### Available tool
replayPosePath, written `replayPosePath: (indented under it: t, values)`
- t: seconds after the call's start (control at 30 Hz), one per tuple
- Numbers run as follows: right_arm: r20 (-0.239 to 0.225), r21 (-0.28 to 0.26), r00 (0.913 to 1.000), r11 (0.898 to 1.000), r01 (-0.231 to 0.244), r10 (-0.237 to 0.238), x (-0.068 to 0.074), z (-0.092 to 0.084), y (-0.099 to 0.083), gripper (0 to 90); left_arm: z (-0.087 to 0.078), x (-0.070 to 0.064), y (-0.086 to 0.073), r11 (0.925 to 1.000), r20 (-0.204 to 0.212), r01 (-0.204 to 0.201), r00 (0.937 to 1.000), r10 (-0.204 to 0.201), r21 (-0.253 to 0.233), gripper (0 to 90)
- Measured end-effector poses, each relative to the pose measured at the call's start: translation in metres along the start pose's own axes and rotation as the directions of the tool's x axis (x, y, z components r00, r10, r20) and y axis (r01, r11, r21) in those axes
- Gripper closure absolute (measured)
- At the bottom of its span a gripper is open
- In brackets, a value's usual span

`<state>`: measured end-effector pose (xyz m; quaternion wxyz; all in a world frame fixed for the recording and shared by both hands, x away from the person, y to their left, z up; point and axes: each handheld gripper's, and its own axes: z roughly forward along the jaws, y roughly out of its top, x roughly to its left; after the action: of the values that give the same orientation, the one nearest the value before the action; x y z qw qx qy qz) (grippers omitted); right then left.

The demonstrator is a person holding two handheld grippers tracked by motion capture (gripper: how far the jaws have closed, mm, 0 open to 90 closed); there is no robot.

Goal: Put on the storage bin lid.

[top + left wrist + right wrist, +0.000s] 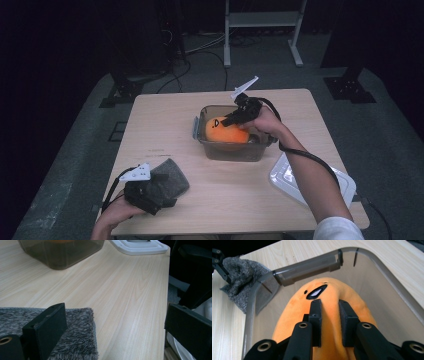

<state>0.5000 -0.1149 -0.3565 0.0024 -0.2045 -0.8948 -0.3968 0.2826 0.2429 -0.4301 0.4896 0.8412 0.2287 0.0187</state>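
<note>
Orange plush toy (329, 315), rounded and soft with a small black-and-white face patch, is seen lying inside the clear smoke-tinted plastic container (202, 131) near the middle of the pale wooden surface (165, 125). The right claw (330, 322) is clamped on a fold of the toy's fabric along its upper back, the two black jaws drawn close together with a ridge of orange pile pinched between them.

The toy is judged to be light and easily squashed; it will sag and swing from a pinch rather than hold its shape. Its fleecy cover should give good friction, so slipping is unlikely, and nothing about it looks fragile. A hold on a raised fold near the middle of the body, as taken now, is judged sound; a pinch near one end would let the bulk droop and drag on the container wall.

The left claw (112, 330) rests low at the near edge of the surface, its jaws standing wide apart, one over the grey fuzzy folded cloth (75, 340) and nothing held between them. A white plastic lid (290, 175) lies at the right, well apart from the container.
</note>
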Motion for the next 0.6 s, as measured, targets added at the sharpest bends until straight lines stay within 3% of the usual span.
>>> replayPosePath:
  t: [0.6]
  values:
    - [0.008,0.039,0.9998,0.999,-0.021,0.021,-0.0031,0.0068,-0.0047,71.1,-0.0004,0.0003,0.0,1.0,0.0,0.0,1.0,0.0,0.001,3.4]
